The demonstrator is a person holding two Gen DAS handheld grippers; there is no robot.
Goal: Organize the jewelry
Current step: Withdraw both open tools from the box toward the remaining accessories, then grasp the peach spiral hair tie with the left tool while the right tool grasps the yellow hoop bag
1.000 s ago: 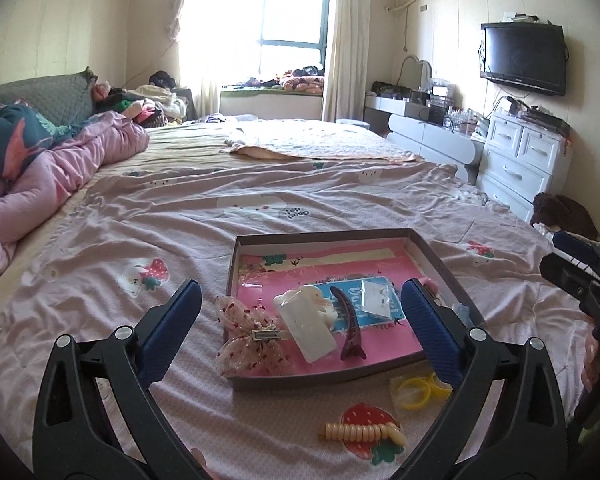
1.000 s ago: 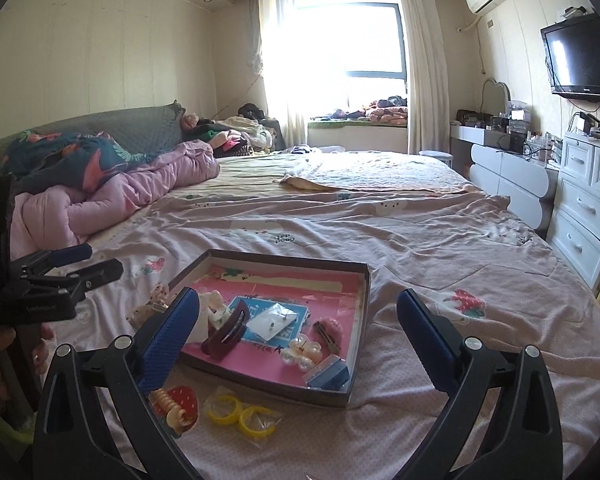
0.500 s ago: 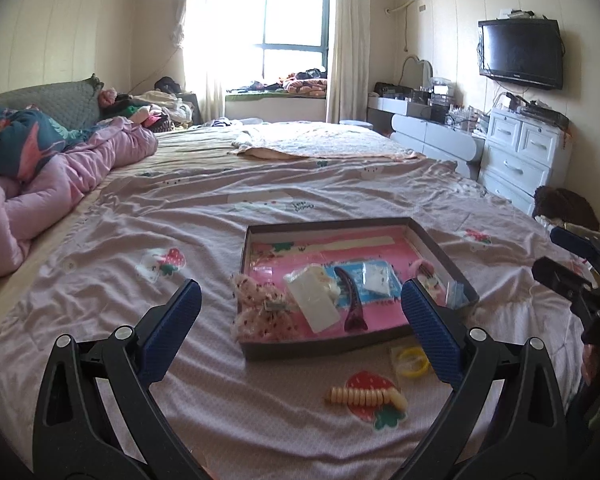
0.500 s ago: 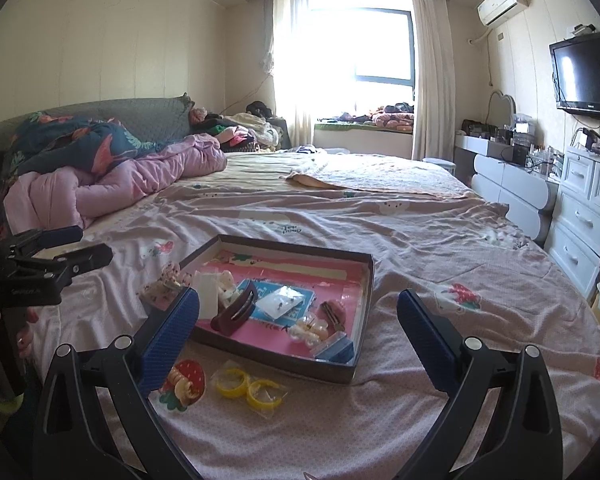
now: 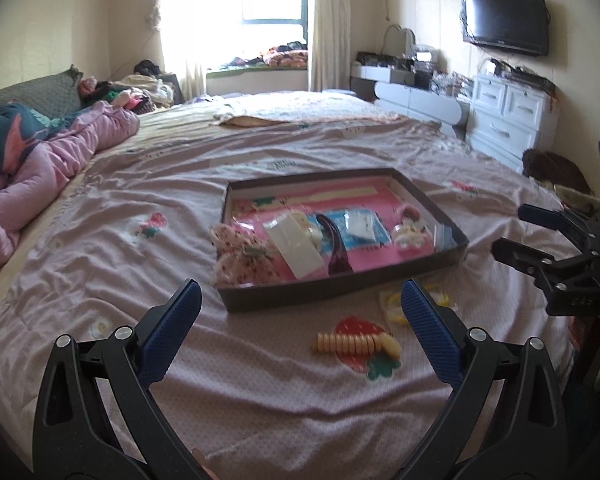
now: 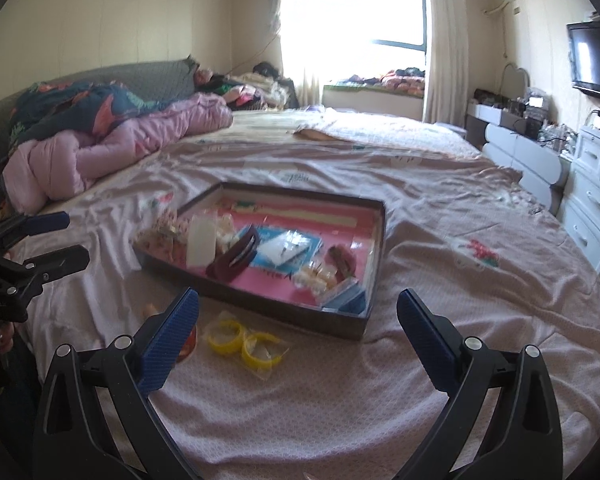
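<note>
tray (image 5: 340,290): dark hair claw (image 5: 336,240), floral bow (image 5: 240,256) over rim | both tongs apart, empty

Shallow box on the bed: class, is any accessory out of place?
Yes: the bagged yellow rings and cream ribbed hair clip lie on the pink bedsheet outside the shallow dark box.

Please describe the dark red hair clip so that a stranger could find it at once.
On the bed sits a shallow box with a pink floor. The dark red hair clip lies mid-box, between a white rectangular clip and a blue card. It alone is dark, long and curved.
</note>
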